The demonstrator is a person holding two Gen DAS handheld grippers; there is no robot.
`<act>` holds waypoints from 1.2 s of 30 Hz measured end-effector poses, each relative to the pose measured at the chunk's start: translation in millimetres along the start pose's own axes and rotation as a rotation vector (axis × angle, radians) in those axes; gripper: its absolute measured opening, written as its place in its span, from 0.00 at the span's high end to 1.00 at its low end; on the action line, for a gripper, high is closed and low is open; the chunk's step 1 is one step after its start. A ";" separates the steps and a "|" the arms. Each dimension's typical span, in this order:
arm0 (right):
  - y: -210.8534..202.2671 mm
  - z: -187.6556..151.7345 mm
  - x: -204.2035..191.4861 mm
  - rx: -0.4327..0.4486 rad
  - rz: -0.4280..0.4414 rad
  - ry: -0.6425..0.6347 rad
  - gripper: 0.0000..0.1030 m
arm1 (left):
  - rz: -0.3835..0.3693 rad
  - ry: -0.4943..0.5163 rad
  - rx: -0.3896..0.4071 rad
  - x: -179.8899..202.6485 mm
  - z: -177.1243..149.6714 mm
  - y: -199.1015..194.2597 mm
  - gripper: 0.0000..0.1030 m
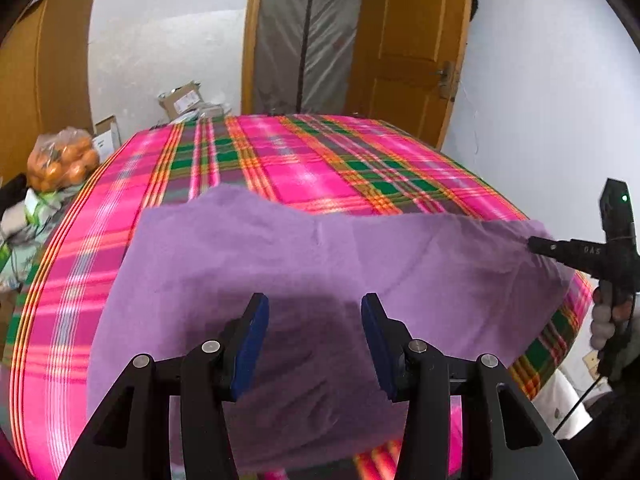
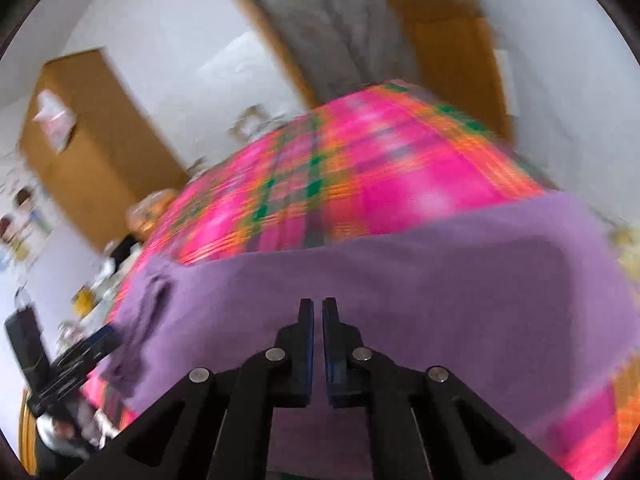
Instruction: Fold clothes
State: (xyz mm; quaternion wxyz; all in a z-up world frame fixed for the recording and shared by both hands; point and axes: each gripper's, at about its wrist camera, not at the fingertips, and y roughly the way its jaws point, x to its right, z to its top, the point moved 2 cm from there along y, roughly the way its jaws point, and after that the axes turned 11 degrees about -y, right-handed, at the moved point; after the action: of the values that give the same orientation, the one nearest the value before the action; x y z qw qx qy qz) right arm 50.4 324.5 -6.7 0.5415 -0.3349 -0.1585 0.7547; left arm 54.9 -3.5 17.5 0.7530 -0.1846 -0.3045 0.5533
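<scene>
Two grippers over my purple garment (image 1: 280,264): left gripper (image 1: 315,312) open, empty above it; right gripper (image 2: 318,308) nearly closed, grasp unclear, positioned for folding.

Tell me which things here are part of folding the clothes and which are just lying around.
Part of the job:
purple garment
left gripper
right gripper
plaid bed cover

Just lying around:
bag of oranges
cardboard boxes

Far beyond the tongs stands a wooden door (image 1: 408,44); to their left, off the plaid blanket (image 1: 304,160), lie a bag of oranges (image 1: 62,158) and cardboard boxes (image 1: 182,100).
</scene>
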 end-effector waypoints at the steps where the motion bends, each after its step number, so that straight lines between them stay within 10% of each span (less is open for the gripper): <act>1: 12.3 5.1 -8.2 -0.018 0.035 0.004 0.95 | -0.004 0.006 -0.001 2.9 1.9 3.6 0.52; 6: 53.9 15.2 -29.1 -0.123 0.150 0.041 0.95 | 0.002 0.015 -0.043 9.7 -1.7 24.9 0.52; 17: 32.9 23.0 56.5 -0.017 -0.063 0.336 1.00 | 0.060 0.047 -0.012 13.6 -14.8 30.9 0.50; 27: 38.7 1.3 17.4 -0.088 0.078 0.178 1.00 | 0.054 0.029 -0.006 11.4 -14.4 31.9 0.50; 36: -22.6 -14.5 108.7 0.074 -0.090 0.393 1.00 | 0.057 0.029 -0.009 10.4 -14.6 31.6 0.50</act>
State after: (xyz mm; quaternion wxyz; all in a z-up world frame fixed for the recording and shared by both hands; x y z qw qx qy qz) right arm 55.8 431.3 -39.9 0.6069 -0.4484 -0.0368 0.6552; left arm 43.9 17.3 -10.1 0.7404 -0.2045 -0.2905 0.5706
